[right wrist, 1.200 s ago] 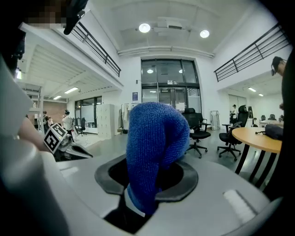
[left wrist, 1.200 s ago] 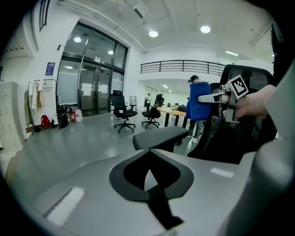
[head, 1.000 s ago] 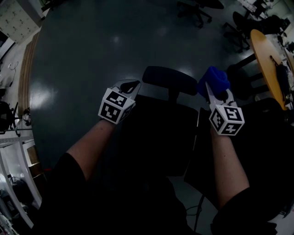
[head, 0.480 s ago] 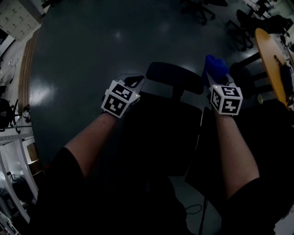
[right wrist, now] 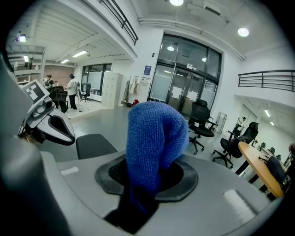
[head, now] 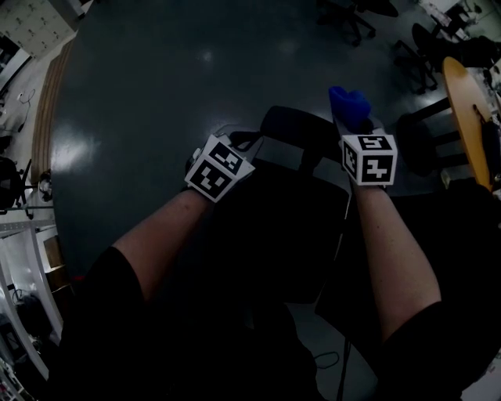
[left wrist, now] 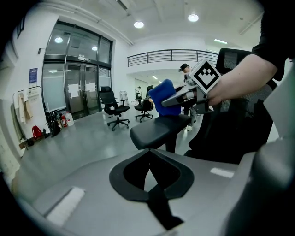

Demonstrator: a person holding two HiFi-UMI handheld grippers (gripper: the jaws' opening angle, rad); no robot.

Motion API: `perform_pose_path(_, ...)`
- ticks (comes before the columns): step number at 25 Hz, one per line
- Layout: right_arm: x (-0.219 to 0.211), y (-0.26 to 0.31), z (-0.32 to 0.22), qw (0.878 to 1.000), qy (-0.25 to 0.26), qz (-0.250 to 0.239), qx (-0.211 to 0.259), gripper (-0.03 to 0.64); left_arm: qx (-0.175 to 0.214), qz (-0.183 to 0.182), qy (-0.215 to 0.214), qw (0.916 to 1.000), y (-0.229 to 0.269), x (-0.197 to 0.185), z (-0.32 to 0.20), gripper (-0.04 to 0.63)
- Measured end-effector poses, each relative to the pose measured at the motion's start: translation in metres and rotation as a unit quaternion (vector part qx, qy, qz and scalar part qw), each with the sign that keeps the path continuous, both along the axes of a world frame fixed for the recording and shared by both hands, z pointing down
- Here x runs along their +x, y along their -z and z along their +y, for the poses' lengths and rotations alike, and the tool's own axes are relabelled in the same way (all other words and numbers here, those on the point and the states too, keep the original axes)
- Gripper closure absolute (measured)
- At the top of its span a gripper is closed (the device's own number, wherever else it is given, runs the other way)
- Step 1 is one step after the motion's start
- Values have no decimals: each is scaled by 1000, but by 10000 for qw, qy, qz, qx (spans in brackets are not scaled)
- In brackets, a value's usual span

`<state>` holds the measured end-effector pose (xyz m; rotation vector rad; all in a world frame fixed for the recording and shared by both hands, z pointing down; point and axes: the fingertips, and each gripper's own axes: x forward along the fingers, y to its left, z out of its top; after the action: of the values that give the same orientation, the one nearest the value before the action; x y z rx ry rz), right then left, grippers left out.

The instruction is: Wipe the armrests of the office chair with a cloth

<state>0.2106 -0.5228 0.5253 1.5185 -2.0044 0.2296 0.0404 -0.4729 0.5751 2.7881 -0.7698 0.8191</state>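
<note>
A black office chair [head: 290,227] stands under my arms, with a dark padded rest [head: 301,129] between the two grippers. My right gripper [head: 350,117] is shut on a blue cloth [head: 347,102], which bunches up from its jaws just right of the pad. In the right gripper view the cloth [right wrist: 154,138] stands upright out of that gripper [right wrist: 150,189] and hides its jaws. My left gripper [head: 235,143] hangs at the pad's left edge, shut and empty. The left gripper view [left wrist: 150,154] looks across the pad [left wrist: 159,131] to the cloth [left wrist: 163,97].
Grey floor [head: 156,94] spreads all round the chair. Other office chairs [head: 352,16] stand far back, and a wooden table [head: 468,110] runs along the right edge. Glass doors [left wrist: 76,87] and more chairs [left wrist: 114,108] lie beyond. People stand far off [right wrist: 71,92].
My right gripper has carried the blue cloth leftward and further forward, closer to the pad. The left gripper has shifted a little to the right.
</note>
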Motion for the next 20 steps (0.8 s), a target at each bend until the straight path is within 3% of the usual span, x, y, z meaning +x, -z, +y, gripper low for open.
perform_pose_path(20, -130, 3, -25, 9935, 1080, -346, 29, 482, -10, 32, -60, 10000, -7, 3, -8, 577)
